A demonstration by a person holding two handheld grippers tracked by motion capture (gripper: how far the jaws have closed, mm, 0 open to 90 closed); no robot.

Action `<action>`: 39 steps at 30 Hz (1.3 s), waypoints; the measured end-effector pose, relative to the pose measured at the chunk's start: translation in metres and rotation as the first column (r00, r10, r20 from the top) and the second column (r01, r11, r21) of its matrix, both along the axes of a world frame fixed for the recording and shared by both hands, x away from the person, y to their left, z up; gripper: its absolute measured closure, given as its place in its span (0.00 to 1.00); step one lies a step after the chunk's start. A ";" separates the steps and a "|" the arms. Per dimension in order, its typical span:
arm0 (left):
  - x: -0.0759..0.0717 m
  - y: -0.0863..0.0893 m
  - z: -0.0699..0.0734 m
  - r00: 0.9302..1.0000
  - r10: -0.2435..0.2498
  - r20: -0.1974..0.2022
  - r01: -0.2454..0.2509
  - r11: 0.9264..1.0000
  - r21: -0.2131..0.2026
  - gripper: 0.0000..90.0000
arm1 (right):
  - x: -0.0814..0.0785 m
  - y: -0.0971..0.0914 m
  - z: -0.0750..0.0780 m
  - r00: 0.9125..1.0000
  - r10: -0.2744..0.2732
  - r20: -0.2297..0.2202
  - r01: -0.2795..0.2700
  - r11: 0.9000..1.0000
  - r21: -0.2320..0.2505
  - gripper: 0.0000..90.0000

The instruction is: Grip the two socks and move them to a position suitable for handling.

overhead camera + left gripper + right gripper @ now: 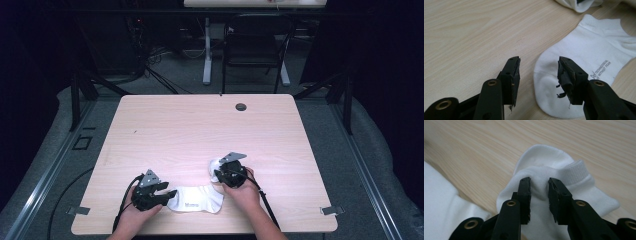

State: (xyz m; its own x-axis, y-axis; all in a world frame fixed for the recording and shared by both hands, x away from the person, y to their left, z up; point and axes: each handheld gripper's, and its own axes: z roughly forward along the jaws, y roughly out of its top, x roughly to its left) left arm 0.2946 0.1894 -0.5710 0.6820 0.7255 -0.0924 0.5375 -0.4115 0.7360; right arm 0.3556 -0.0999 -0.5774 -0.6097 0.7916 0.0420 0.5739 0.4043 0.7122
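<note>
Pinching the bunched white sock (pixel 554 167) with my right gripper (pixel 539 182), jaws narrowed on a fabric fold. My left gripper (pixel 539 66) hangs open over the flat sock (pixel 584 57), near edge. Next: lift cleanly.

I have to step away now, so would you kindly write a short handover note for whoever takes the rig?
Left gripper: open, jaws astride the toe edge of the flat sock, not pinching it.
Right gripper: jaws set over a raised fold of the bunched sock; grip unclear.
Both socks lie near the table's front edge, side by side.
Done: grippers placed at the socks.
Left: probably gripping and pairing them.
</note>
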 end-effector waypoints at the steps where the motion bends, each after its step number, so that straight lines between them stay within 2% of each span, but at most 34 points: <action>1: 0.000 0.000 0.000 1.000 0.004 -0.001 -0.004 1.000 -0.003 0.58 | 0.001 0.004 0.000 1.000 0.009 -0.002 -0.009 1.000 -0.002 0.80; 6: 0.000 0.003 0.001 1.000 0.015 -0.003 -0.015 1.000 -0.011 0.58 | 0.004 0.023 0.003 0.999 0.036 -0.001 -0.036 0.999 -0.008 0.80; 11: 0.001 0.006 0.002 1.000 0.014 0.003 -0.014 1.000 -0.012 0.58 | 0.000 0.031 0.017 0.999 0.025 0.026 -0.027 0.997 0.076 0.74; 12: 0.001 0.006 0.002 1.000 0.014 0.003 -0.014 1.000 -0.012 0.58 | 0.000 0.031 0.017 0.999 0.025 0.026 -0.027 0.997 0.076 0.74; 13: 0.001 0.005 0.002 1.000 0.015 0.002 -0.015 1.000 -0.010 0.58 | -0.002 0.040 0.020 0.999 0.034 0.029 -0.036 0.997 0.074 0.69; 15: 0.001 0.005 0.002 1.000 0.014 0.003 -0.014 1.000 -0.009 0.58 | -0.003 0.048 0.019 0.999 0.039 0.027 -0.040 0.999 0.035 0.67; 18: 0.000 0.005 0.002 1.000 0.016 0.004 -0.016 1.000 -0.012 0.58 | -0.002 0.055 0.013 0.999 0.026 0.024 -0.025 0.998 -0.053 0.67; 19: 0.000 0.005 0.002 1.000 0.019 0.003 -0.019 1.000 -0.014 0.58 | -0.003 0.056 0.011 1.000 0.023 0.019 -0.021 0.996 -0.086 0.68; 20: 0.000 0.005 0.002 1.000 0.019 0.003 -0.019 1.000 -0.014 0.58 | -0.003 0.056 0.011 1.000 0.023 0.019 -0.021 0.996 -0.086 0.68; 21: 0.000 0.006 0.002 1.000 0.019 0.004 -0.019 1.000 -0.013 0.58 | -0.004 0.054 0.008 1.000 0.012 0.010 -0.011 0.994 -0.107 0.78; 25: 0.001 0.006 0.002 1.000 0.018 0.004 -0.018 1.000 -0.013 0.58 | -0.005 0.048 0.009 1.000 0.015 -0.013 -0.017 0.995 -0.103 0.98; 30: 0.002 0.005 0.002 1.000 0.020 0.008 -0.020 1.000 -0.012 0.58 | -0.008 0.045 0.014 0.999 0.054 -0.004 -0.054 0.996 -0.067 1.00; 35: 0.003 0.004 0.003 1.000 0.022 0.011 -0.022 1.000 -0.012 0.59 | -0.019 0.050 0.023 0.992 0.115 0.043 -0.113 0.993 -0.034 1.00; 39: 0.005 0.004 0.005 1.000 0.022 0.016 -0.021 1.000 -0.017 0.59 | -0.023 0.052 0.030 0.990 0.125 0.068 -0.125 0.992 -0.009 1.00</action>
